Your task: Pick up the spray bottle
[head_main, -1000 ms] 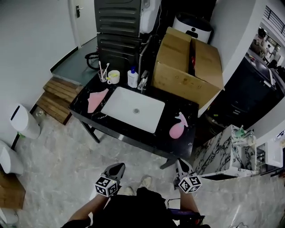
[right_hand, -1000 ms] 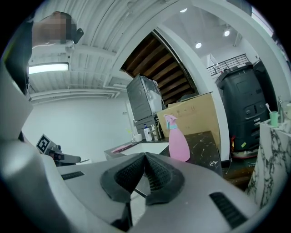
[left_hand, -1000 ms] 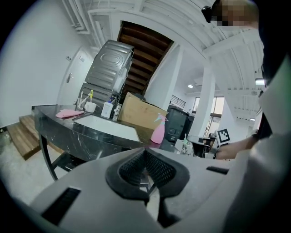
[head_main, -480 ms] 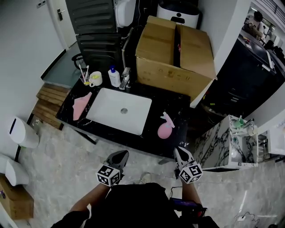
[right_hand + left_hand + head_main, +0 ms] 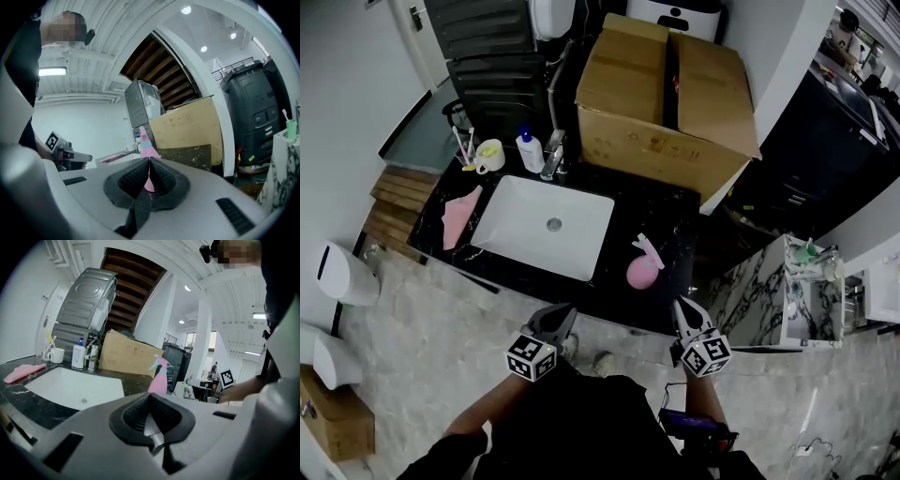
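The pink spray bottle (image 5: 642, 266) stands upright near the front right corner of the black counter (image 5: 675, 220), right of the white sink (image 5: 546, 225). My left gripper (image 5: 554, 321) is just short of the counter's front edge, below the sink, with its jaws shut and nothing between them. My right gripper (image 5: 684, 313) is at the counter's front right corner, a little in front of the bottle, also shut and empty. In the left gripper view the spray bottle (image 5: 159, 378) rises just above the closed left gripper (image 5: 150, 397). In the right gripper view the spray bottle (image 5: 145, 140) shows straight ahead over the right gripper (image 5: 149, 162).
A large cardboard box (image 5: 666, 89) fills the counter's back right. A cup with toothbrushes (image 5: 487, 156), a white pump bottle (image 5: 528, 150) and a faucet (image 5: 551, 156) stand behind the sink, a pink cloth (image 5: 457, 204) lies left of it. A marble-patterned stand (image 5: 759, 300) is at the right.
Both grippers have moved forward to the counter's front edge, so the counter and bottle sit nearer in the head view. Both stay shut and empty.
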Tool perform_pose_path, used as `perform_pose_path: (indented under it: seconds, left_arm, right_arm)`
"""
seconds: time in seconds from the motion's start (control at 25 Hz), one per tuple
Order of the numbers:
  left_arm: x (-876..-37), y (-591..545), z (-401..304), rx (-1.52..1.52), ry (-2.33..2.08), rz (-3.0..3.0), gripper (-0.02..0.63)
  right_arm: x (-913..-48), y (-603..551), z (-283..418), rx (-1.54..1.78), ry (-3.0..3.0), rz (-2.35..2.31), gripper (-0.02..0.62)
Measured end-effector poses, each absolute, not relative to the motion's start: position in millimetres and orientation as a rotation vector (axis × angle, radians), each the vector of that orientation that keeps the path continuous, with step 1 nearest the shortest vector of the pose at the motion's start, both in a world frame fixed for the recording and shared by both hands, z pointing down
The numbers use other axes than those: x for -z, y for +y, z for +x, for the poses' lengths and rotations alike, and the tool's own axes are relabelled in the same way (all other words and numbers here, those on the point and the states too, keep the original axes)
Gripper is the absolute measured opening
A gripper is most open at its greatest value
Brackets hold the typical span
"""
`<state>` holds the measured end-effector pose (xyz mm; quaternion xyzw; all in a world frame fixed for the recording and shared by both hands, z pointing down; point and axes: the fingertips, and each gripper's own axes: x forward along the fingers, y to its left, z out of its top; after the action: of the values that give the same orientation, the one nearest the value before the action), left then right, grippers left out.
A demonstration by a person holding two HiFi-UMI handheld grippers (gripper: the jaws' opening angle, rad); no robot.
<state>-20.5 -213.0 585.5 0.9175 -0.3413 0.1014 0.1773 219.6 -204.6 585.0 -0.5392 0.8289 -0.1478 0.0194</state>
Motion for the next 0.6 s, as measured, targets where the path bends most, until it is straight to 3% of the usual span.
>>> perform_pose_path:
  seconds: [0.6]
  left_arm:
    - [-580.8, -267.9, -22.9, -0.221, -0.789, 2.644, 0.008]
  right_arm:
    - [-548.7, -236.6, 214.8, 0.382, 2.436, -1.799, 0.028]
